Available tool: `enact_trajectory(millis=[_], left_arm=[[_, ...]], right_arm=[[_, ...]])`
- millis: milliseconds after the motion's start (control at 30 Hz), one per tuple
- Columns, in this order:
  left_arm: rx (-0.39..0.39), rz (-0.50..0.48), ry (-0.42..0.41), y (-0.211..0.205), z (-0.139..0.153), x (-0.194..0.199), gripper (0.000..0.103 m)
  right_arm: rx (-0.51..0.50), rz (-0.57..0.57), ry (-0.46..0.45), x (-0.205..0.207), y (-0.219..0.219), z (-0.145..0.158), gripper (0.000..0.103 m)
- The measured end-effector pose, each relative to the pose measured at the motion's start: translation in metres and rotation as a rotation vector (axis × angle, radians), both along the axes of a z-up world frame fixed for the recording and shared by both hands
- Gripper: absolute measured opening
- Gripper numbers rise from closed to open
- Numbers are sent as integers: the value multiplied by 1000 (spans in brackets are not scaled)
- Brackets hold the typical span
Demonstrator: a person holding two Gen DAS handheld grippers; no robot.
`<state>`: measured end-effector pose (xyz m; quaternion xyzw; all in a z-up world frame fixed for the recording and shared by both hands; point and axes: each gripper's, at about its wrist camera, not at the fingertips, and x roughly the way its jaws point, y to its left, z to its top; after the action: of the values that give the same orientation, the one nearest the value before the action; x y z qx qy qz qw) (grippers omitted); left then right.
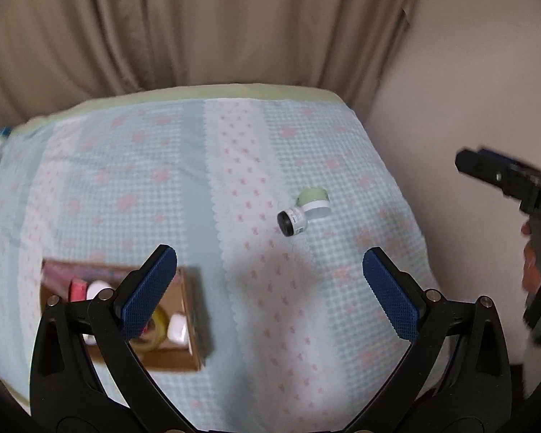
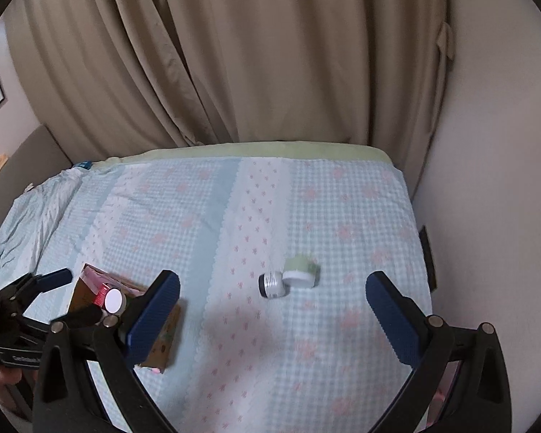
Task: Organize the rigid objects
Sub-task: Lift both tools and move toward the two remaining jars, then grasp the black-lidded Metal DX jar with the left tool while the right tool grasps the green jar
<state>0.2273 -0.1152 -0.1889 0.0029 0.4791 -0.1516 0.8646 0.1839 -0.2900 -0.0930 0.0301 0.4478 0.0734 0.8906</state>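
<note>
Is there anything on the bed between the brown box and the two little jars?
No, only bare bedspread lies between the cardboard box and the black-capped bottle touching the green-lidded jar. Both wrist views show it.

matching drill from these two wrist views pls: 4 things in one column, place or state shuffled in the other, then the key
Things
1. small black-capped bottle
2. green-lidded jar
3. cardboard box
4. left gripper

Place or state
A. holds a tape roll and white items
B. open, nothing between its fingers
C. lying on its side on the bedspread
D. just behind the lying bottle, touching it

Pairs: 1-C, 2-D, 3-A, 4-B
</note>
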Motion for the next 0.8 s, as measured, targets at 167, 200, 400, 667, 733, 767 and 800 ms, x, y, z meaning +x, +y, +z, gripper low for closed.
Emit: enact_trajectory(millis=[167,200,400,667,733,767,800], left_arm=[[32,-125,29,-28,-29,38,103],[34,-150,40,-33,-36,46,103],[87,-293,126,-67,-101,99,103],[116,-524,243,-117,-219,155,95],[132,-587,259,-128,-244,162,92],[137,-613,261,-132,-253,164,91],[141,-639,261,-134,-261,166,91]], right_arm=[[-15,93,12,32,-18,-24,103],[-17,108,14,37,-21,-28,103],[-64,253,77,86,-32,-88,103],[-146,524,240,133,-36,-208,103],[-152,591,258,139,-36,-234,101],[-160,623,269,141,-35,-245,99],[-181,671,279,143,-33,-260,98]])
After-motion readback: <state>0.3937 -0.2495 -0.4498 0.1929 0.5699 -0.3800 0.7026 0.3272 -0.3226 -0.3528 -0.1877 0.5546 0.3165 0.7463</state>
